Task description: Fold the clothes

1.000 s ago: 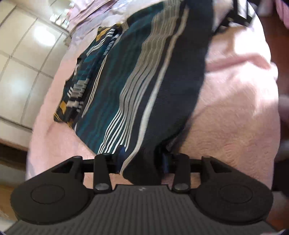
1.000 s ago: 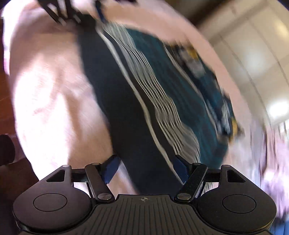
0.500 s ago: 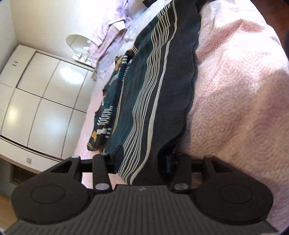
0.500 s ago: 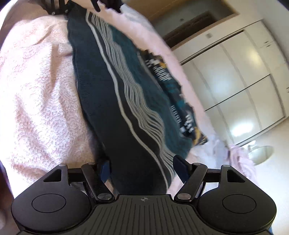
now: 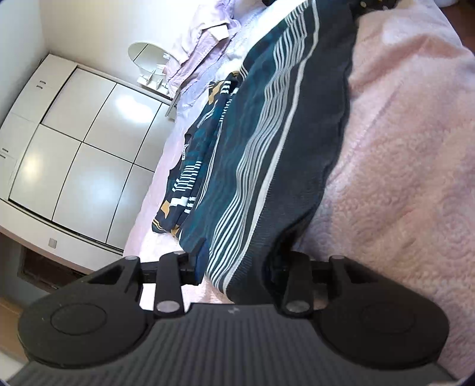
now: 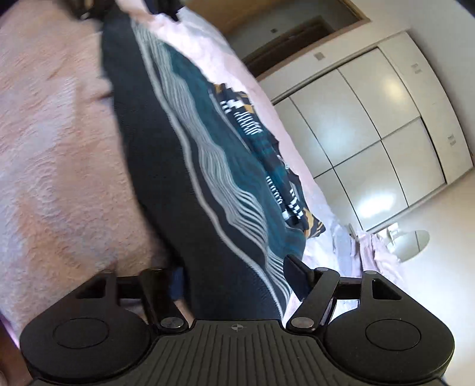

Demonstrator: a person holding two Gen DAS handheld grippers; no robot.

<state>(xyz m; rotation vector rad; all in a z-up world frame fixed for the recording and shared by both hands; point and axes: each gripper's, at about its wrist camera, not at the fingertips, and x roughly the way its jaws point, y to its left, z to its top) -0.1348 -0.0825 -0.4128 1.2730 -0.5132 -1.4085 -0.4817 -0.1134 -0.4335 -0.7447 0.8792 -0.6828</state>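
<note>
A dark navy and teal striped garment (image 5: 267, 154) lies stretched along a pink bedspread (image 5: 400, 166). Its near end runs between the fingers of my left gripper (image 5: 237, 267), which stand apart around the cloth. In the right wrist view the same garment (image 6: 190, 166) runs down between the fingers of my right gripper (image 6: 237, 279), which also stand wide apart around its other end. The left gripper shows at the top of the right view (image 6: 89, 9). A patterned navy, white and mustard part (image 5: 184, 184) of the clothing lies bunched beside it.
A pile of lilac clothes (image 5: 202, 38) lies at the far end of the bed. A white wardrobe (image 5: 74, 142) stands beside the bed, also in the right view (image 6: 371, 133). A round white stand (image 6: 412, 243) sits near it. Pink bedspread (image 6: 53, 154) extends to the side.
Both grippers have dropped low towards the bed with the garment stretched flat between them. The left gripper's fingers have spread from pinching the cloth to standing apart around it.
</note>
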